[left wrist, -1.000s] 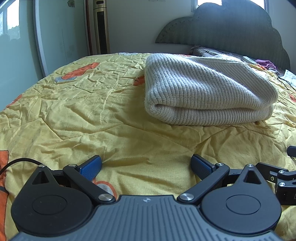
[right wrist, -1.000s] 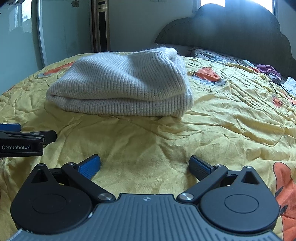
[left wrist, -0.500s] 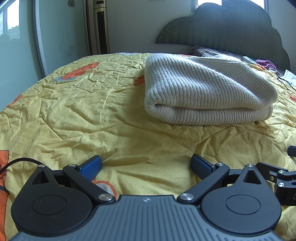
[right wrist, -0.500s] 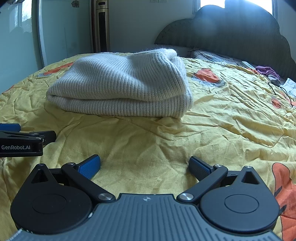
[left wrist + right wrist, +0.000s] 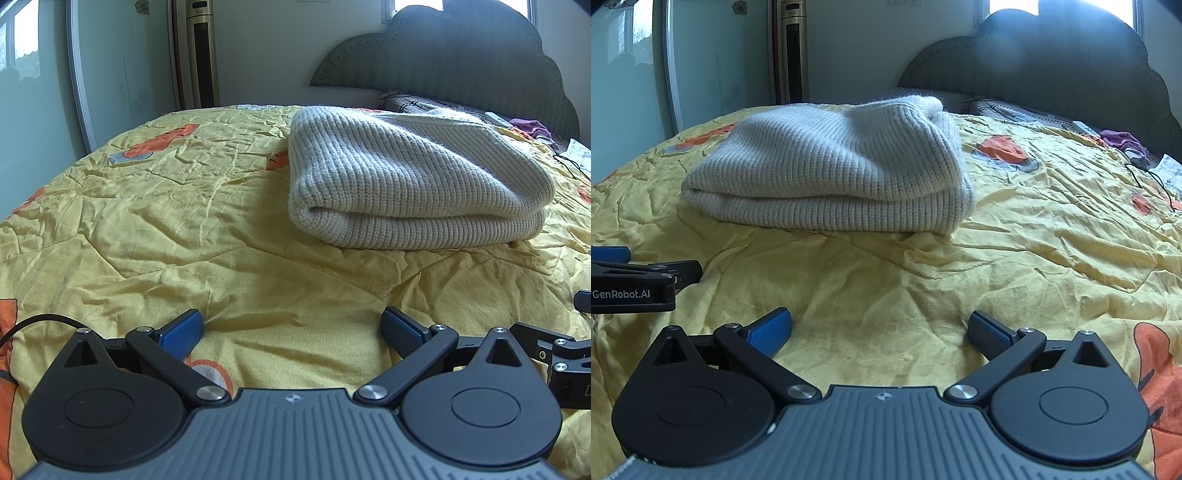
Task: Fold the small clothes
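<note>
A cream ribbed knit sweater (image 5: 413,184) lies folded in a thick stack on the yellow bedspread (image 5: 166,221). In the right wrist view the same sweater (image 5: 834,177) sits ahead and to the left. My left gripper (image 5: 291,330) rests low over the bedspread, open, nothing between its blue pads, well short of the sweater. My right gripper (image 5: 881,330) is also open and empty, near the bedspread (image 5: 1034,258). The left gripper's side (image 5: 631,284) shows at the left edge of the right wrist view, and the right gripper's side (image 5: 561,354) at the right edge of the left wrist view.
A dark padded headboard (image 5: 461,66) stands at the far end, with a purple cloth (image 5: 1123,140), a remote (image 5: 1084,127) and a thin black cable (image 5: 1152,181) near it. A tall gold appliance (image 5: 201,55) and a glass panel (image 5: 37,92) stand to the left.
</note>
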